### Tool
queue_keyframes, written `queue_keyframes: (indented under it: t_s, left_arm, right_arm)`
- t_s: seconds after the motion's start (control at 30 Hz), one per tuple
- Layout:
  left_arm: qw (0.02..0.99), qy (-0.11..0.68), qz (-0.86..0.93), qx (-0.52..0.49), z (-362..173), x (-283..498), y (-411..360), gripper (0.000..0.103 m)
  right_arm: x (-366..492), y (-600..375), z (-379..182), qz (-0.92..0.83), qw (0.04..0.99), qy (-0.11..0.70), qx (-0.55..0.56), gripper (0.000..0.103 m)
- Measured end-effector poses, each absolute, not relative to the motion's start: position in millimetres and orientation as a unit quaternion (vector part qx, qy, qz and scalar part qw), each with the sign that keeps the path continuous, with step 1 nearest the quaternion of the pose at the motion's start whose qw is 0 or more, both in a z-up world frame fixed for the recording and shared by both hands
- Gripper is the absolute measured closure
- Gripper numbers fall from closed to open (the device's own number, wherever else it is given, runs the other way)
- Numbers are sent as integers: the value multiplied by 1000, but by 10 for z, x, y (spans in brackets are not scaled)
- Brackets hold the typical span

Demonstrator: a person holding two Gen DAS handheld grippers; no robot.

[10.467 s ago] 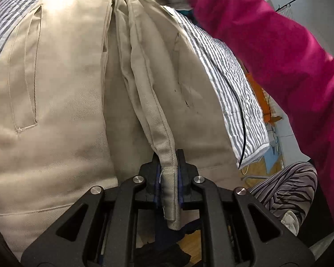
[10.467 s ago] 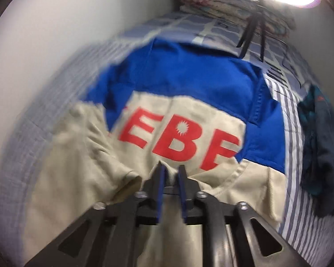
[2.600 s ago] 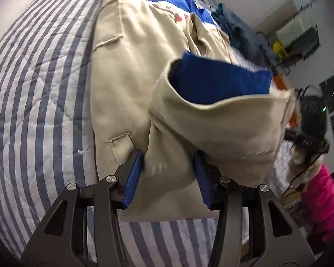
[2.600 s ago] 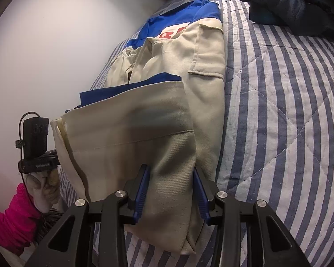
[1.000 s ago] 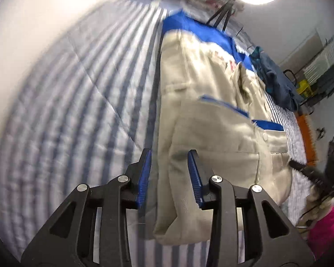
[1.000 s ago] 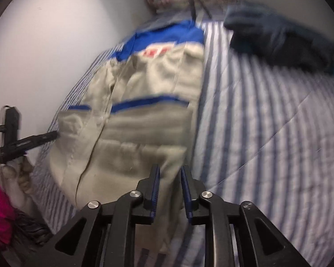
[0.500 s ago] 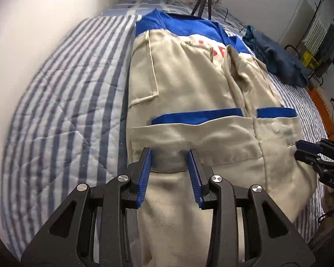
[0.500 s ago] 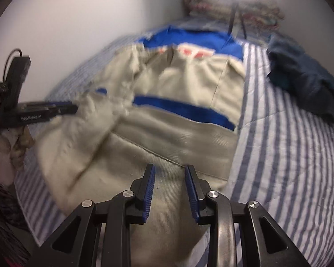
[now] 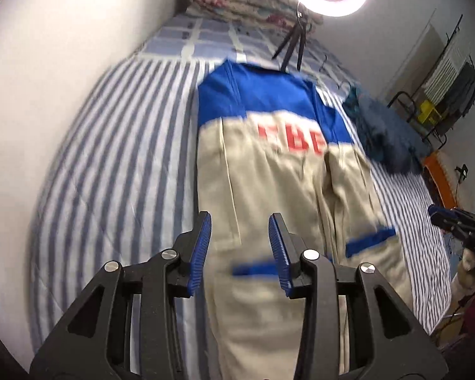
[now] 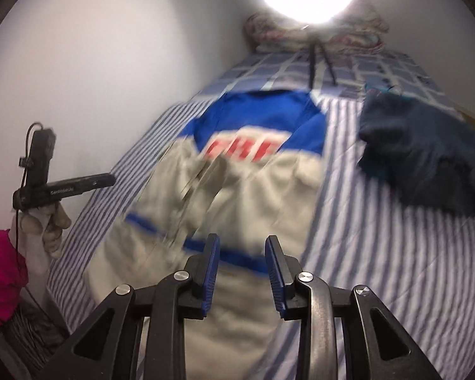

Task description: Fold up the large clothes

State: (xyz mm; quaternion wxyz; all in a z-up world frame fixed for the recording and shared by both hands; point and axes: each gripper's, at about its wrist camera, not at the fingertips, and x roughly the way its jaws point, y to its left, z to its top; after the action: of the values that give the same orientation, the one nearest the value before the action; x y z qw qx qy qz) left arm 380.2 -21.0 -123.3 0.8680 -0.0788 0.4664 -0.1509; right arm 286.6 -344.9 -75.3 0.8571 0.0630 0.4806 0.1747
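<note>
Beige twill coverall (image 9: 278, 190) lies lengthwise on the striped bedspread (image 9: 120, 145), legs folded up nearest me. My left gripper (image 9: 240, 247) and right gripper (image 10: 242, 269) hover over that fold, partly open, empty. Cloth looks thick, floppy; I'd pinch the fold's corners. Beyond, blue shoulders.

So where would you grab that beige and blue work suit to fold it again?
Probably by the near beige end of the work suit, one gripper at each corner, coming from the foot of the striped bed. It lies flat and long, so lifting that edge lets it double over toward the blue top.
</note>
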Motion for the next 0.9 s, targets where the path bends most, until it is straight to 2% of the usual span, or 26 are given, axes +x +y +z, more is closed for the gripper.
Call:
queue_keyframes:
  t_s: [0.27, 0.33, 0.37, 0.6, 0.63, 0.73, 0.8, 0.9]
  left_arm:
    - [886, 436, -138, -73, -1004, 4677, -139, 64]
    - [887, 432, -140, -77, -1016, 4903, -169, 51]
    - [886, 433, -144, -80, -1043, 5047, -188, 49]
    - [878, 451, -134, -93, -1328, 5813, -230, 49]
    - [875, 456, -132, -95, -1389, 5960, -237, 49]
    - [874, 459, -129, -89, -1496, 6235, -276, 49]
    - [872, 465, -133, -79, -1594, 6419, -329, 44]
    - [867, 478, -136, -42, -1765, 6628, -439, 43]
  right_arm:
    - [3801, -3861, -676, 133, 871, 465, 90, 72]
    - [4038, -3931, -743, 128, 869, 466, 106, 72]
    - [4123, -3948, -775, 126, 868, 467, 110, 72]
    - [5000, -3911, -1174, 114, 863, 479, 111, 71]
    - [5104, -3899, -1228, 113, 862, 481, 109, 69]
    - [5390, -3882, -1374, 106, 863, 483, 105, 54]
    - [5599, -3870, -1508, 106, 861, 487, 106, 53]
    - [5826, -3850, -1668, 97, 858, 494, 101, 53]
